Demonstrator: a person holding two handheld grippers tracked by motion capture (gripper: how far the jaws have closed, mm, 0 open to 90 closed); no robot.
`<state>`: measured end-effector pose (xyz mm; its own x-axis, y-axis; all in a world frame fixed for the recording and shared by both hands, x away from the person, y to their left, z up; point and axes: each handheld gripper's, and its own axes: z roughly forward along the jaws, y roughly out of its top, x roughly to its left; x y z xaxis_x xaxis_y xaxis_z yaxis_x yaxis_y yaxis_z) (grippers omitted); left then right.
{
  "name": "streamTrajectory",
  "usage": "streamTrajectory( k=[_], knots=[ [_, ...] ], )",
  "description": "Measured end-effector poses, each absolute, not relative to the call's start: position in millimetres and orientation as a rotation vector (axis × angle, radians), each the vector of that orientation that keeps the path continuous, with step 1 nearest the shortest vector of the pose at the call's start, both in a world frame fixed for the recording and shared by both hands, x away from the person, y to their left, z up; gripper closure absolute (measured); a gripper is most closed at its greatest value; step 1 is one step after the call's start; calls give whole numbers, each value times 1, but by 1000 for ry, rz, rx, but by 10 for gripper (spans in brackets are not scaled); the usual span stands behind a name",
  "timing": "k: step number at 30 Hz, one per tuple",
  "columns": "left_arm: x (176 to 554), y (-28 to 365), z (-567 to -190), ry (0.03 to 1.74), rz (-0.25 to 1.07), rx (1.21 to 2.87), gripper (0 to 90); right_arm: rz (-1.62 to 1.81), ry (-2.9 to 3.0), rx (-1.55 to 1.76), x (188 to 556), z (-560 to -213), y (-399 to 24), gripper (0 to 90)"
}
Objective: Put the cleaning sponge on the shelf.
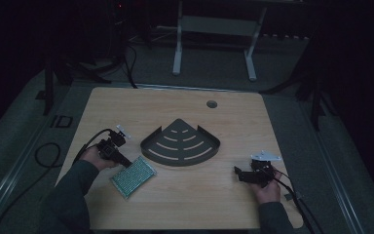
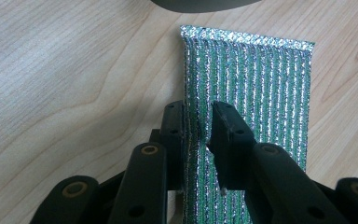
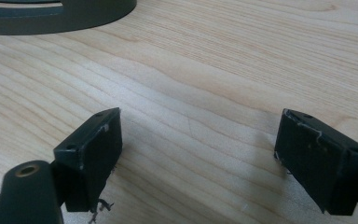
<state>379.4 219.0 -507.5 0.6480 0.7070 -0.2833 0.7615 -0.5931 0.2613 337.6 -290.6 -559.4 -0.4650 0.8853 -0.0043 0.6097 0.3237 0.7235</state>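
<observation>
From the high view, a light wooden table [image 1: 175, 204] is sitting under dim light, with bare board running along its far edge around a small round grommet hole [image 1: 212, 104]. A dark fan-shaped slotted tray [image 1: 180, 144] is lying near the middle. Just beside its near-left rim, a green and silver scrubbing pad [image 1: 133, 176] is lying flat and slanted, well in from the table's near edge. The left gripper [image 1: 125, 162] is reaching onto the pad's far-left edge, its cable looping off the table's left side. The right gripper [image 1: 237, 171] is resting well apart on the right, with open wood between it and the tray.

In the left gripper view, the left gripper [image 2: 198, 122] is pinching a narrow fold of the scrubbing pad [image 2: 261, 88], jaws nearly together on it. The tray's rim [image 2: 200, 4] is showing just beyond the pad's far edge.

In the right gripper view, the right gripper [image 3: 198, 128] is standing wide open over bare table [image 3: 223, 60], holding nothing, with the tray [image 3: 74, 16] lying off at the upper left.
</observation>
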Motion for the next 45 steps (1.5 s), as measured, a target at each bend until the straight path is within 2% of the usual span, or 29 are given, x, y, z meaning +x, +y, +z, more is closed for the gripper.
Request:
streamTrajectory(
  k=[14, 29, 32, 40, 45],
  knots=[
    [381, 219, -513, 1167, -244, 2540, 720, 936, 2194, 1323, 338, -559, -291, 143],
    [387, 219, -520, 1165, -337, 2536, 712, 936, 2194, 1323, 338, -559, -291, 143],
    [387, 218, -519, 1151, -349, 2537, 778, 936, 2194, 1323, 338, -559, -291, 143],
    [387, 215, -516, 1161, -337, 2558, 884, 936, 2194, 1323, 338, -559, -291, 143],
    [387, 210, -513, 1155, -320, 2590, 898, 936, 2194, 1324, 338, -559, -291, 143]
  ],
)
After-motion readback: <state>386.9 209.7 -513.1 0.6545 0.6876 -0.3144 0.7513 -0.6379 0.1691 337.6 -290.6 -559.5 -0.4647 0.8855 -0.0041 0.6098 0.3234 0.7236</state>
